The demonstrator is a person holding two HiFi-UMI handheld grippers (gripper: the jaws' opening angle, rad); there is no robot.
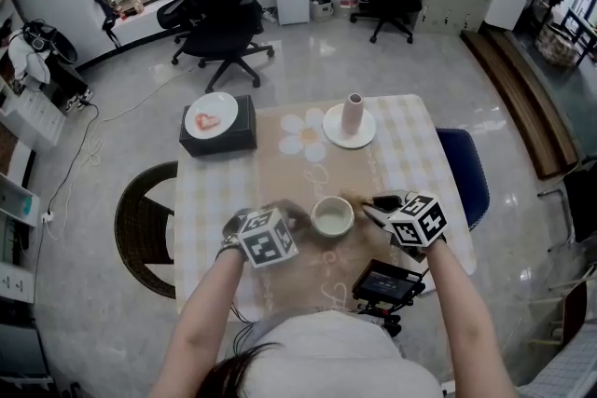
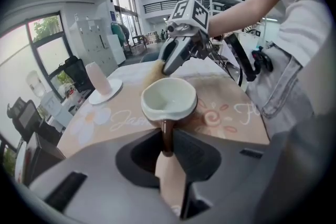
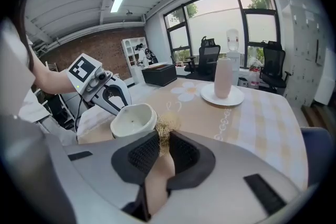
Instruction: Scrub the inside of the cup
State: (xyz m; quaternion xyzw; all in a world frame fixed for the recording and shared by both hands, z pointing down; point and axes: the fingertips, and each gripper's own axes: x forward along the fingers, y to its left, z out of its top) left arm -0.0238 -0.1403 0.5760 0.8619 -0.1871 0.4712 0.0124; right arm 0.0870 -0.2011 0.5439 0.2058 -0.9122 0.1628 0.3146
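two handheld grippers meet at a white cup near the person's edge of the table, on the beige middle strip of the checked tablecloth. the left gripper has its jaws drawn narrow on the cup's brown handle, which stands upright between the pads, with the cup's open mouth facing up and its pale inside bare. whether the cup's base rests on the cloth i cannot tell. the right gripper has its jaws nearly together, pinching a tuft of straw-coloured scrubber; the tuft sits just beside the cup's rim, on the outside, on the side away from the handle. farther back on the cloth a pink tumbler stands upright on a white saucer, well apart from the cup. at the far left corner of the table a black box carries a white plate with something red on it.
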